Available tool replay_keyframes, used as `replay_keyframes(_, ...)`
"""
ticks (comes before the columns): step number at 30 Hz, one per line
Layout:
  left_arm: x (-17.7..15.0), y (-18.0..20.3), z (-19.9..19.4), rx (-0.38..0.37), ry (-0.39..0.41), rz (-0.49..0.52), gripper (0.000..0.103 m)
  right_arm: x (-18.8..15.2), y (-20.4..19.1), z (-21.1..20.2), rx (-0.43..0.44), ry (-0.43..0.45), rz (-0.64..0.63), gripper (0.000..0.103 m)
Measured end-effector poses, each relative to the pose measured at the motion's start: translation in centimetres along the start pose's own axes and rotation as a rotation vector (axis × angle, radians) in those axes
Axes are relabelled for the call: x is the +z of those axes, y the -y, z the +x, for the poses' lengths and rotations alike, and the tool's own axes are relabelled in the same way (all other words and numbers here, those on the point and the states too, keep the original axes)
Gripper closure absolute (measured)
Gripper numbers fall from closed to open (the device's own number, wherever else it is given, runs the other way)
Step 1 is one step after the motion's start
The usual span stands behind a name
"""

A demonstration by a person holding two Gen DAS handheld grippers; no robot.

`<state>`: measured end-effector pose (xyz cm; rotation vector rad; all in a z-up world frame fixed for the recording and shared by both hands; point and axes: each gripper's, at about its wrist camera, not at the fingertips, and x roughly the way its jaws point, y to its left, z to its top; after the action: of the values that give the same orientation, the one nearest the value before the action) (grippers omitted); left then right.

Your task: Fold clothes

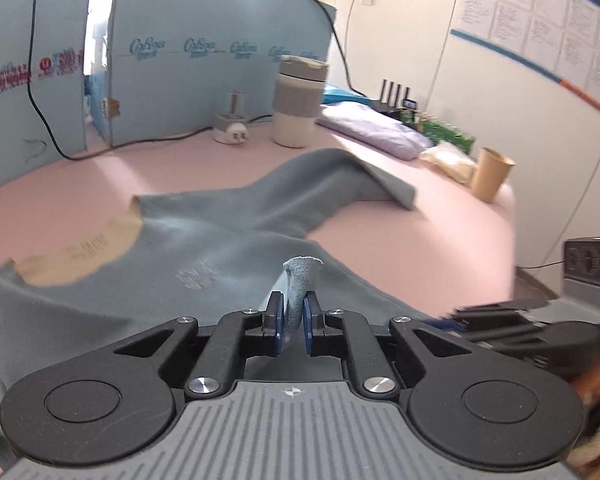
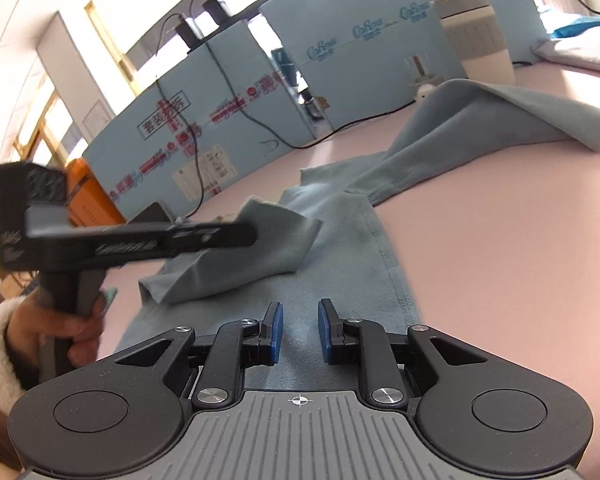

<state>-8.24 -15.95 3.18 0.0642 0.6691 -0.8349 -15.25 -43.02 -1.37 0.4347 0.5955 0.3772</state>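
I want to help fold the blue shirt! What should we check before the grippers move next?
1. Left gripper pinching the shirt: ok, cloth sits between its shut pads.
2. Right gripper holding cloth: not ok, its jaws stand apart, only above the shirt.
3. Far sleeve lying flat: not ok, it is humped up.
4. Tumbler clear of the shirt: ok in the left view.
5. Paper cup clear of the sleeve: ok.

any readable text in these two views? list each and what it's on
"CoRou"-like script logo, repeated; exact letters uncertain: light blue foam board panels.
Red Chinese characters and a boxed black label on those panels: too blurred to read.
Faint print on the blue-grey T-shirt: illegible.
White wall sheets: too small.
Embossed mark on the black handheld gripper: blurred.
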Motion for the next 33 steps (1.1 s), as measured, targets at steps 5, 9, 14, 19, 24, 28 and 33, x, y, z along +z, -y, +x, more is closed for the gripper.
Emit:
replay_keyframes(5, -1.8, 2.5, -1.2, -0.036, -0.017, 0.057, 0.078, -0.5, -1.2, -1.7, -0.174, 0.085, -0.035, 0.082)
replay_keyframes(9, -3.7, 3.7, -1.5, -0.082, -0.043, 0.057, 0.057, -0.4, -1.3, -3.2, -0.221, 0.132, -0.038, 0.082)
replay_keyframes(14, -5.3, 2.6, -3.4, -0.023, -0.024, 0.020, 0.025, -0.6, -1.6, -4.1, -0.256, 0.156, -0.040, 0.065)
replay_keyframes(19, -4.8, -1.6, -7.2, 0.118, 0.043, -0.073, 0.019, -0.6, -2.9, -4.0, -0.252, 0.164, -0.093, 0.062)
replay_keyframes(24, -4.2, -6.1, -9.7, 0.270, 0.094, -0.165, 0.015, 0.4, -4.9, -2.6, -0.225, 0.149, -0.180, 0.054)
replay_keyframes(28, -4.2, -7.4, -9.9, 0.334, 0.133, -0.142, 0.015, 2.7, -8.0, -1.0, -0.130, 0.145, -0.294, 0.054)
replay_keyframes(33, -4.7, -7.6, -8.2, 0.440, 0.088, -0.007, 0.015, 5.8, -12.4, 1.8, 0.015, 0.134, -0.451, 0.069)
